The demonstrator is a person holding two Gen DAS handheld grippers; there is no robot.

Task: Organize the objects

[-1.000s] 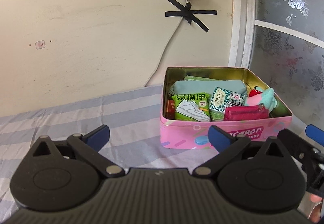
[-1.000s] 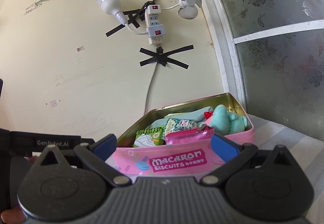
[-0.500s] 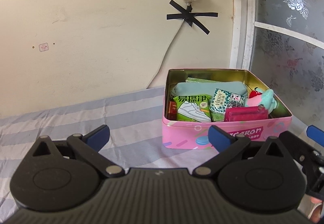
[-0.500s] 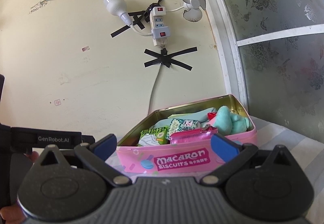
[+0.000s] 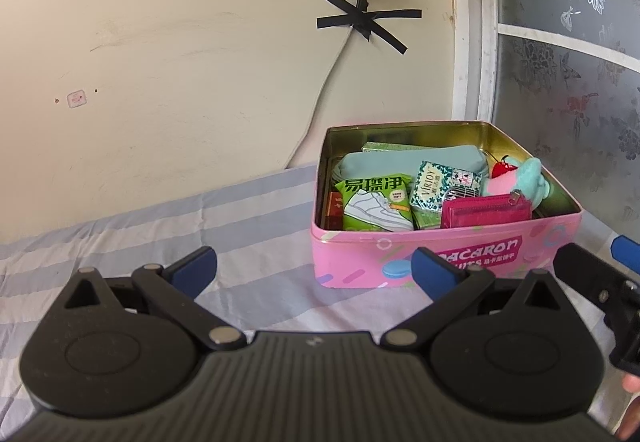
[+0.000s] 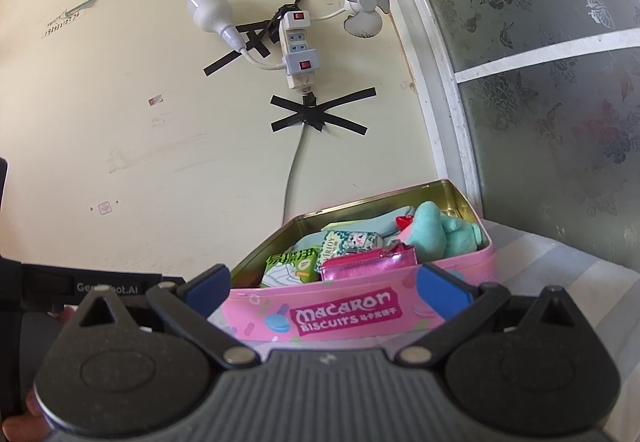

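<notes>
A pink "Macaron Biscuits" tin stands open on a striped blue and white sheet, packed with a green wipes pack, a teal tissue pack, a magenta zip pouch, a teal plush toy and a light blue pouch. My left gripper is open and empty, low in front of the tin's left corner. My right gripper is open and empty, just before the tin's front wall; it shows at the right edge of the left wrist view.
The sheet spreads left of the tin. A cream wall behind carries a taped power strip, a bulb, a small fan and a hanging cable. A frosted patterned window stands right. A hand shows at bottom left.
Both grippers have drawn back slightly and tilted up, so the tin sits a little lower in each view. Jaws stay open; nothing was taken or released.
</notes>
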